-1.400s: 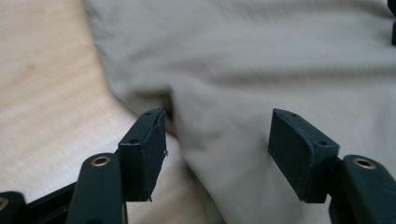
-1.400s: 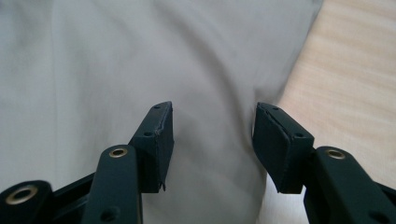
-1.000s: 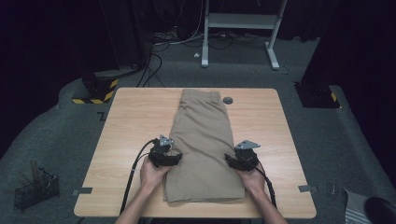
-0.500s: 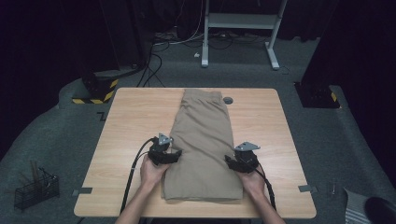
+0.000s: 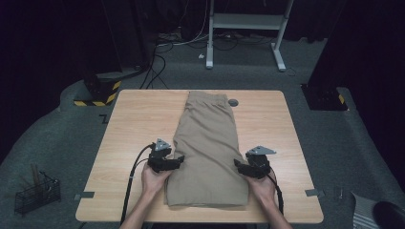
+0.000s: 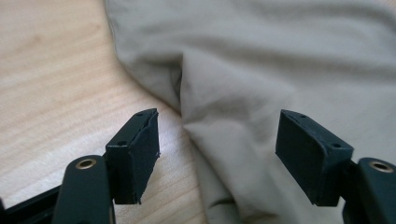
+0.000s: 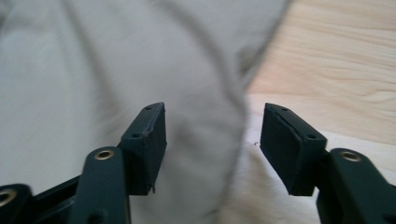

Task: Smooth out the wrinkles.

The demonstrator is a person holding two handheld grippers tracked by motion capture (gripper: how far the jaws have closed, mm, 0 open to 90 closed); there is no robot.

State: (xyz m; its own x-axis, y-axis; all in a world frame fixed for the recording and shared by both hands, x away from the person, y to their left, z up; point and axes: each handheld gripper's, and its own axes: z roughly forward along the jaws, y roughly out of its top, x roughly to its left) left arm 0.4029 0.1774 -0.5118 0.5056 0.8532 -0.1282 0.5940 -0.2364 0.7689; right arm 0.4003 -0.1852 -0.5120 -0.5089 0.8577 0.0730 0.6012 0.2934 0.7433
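A folded pair of beige woven shorts (image 5: 207, 150), soft and lightly creased, is lying lengthwise down the middle of the pale wood-grain desk (image 5: 133, 124), waistband at the far end. The left gripper (image 5: 179, 159) is resting at the garment's left edge and the right gripper (image 5: 237, 164) at its right edge, each held low and pointing inward. Both pairs of black, blocky fingers (image 6: 135, 154) have just been opening and are standing apart, straddling the fabric edge without pressing it.

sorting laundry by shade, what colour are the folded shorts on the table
Plain khaki beige shorts, no pattern; clearest in the high view.
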